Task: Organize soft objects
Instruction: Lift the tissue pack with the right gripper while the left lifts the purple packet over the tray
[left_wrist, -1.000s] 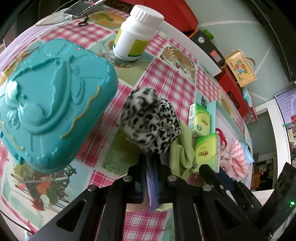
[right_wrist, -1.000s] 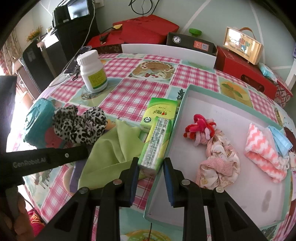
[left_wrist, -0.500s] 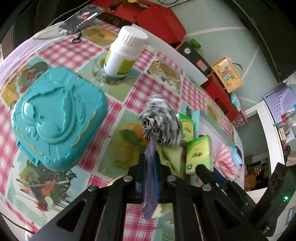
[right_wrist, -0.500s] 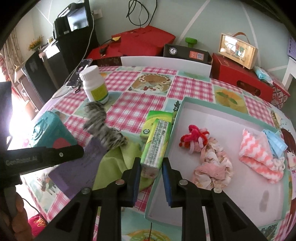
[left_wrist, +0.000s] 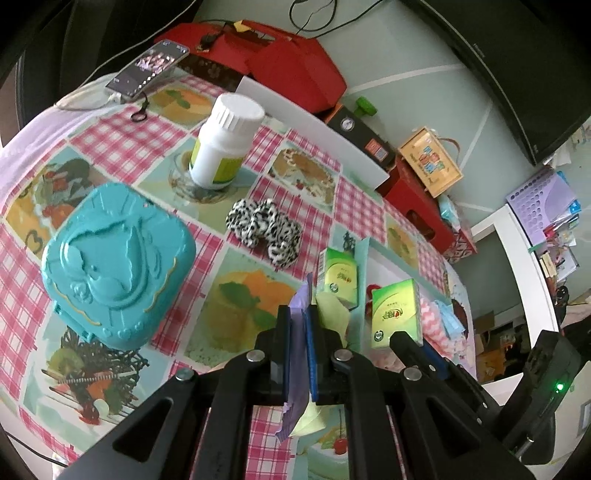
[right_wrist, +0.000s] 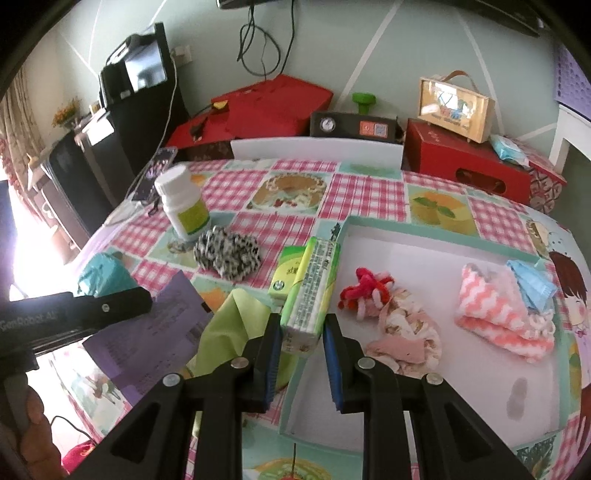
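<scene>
My left gripper (left_wrist: 297, 314) is shut on a purple sheet (left_wrist: 298, 332), held up off the table; a yellow-green cloth (right_wrist: 236, 325) hangs with it. The purple sheet (right_wrist: 155, 332) spreads out at left in the right wrist view. A green tissue pack (right_wrist: 310, 295) is clamped in my right gripper (right_wrist: 301, 332), raised beside the tray's left rim. Flat on the table just behind lies a second green pack (right_wrist: 286, 277). A leopard-print scrunchie (left_wrist: 264, 230) rests on the checked tablecloth near the white bottle (left_wrist: 225, 144).
The white tray with a teal rim (right_wrist: 424, 236) holds a red-and-white scrunchie (right_wrist: 365, 288), a floral one (right_wrist: 406, 332), a pink chevron cloth (right_wrist: 498, 317) and a blue mask (right_wrist: 532, 284). A teal case (left_wrist: 114, 266) sits at left, a phone (left_wrist: 147, 70) at the far edge.
Both grippers have risen. The leopard scrunchie slid off the lifted purple sheet and now lies on the table farther away. The right gripper closed on the tissue pack and raised it.
</scene>
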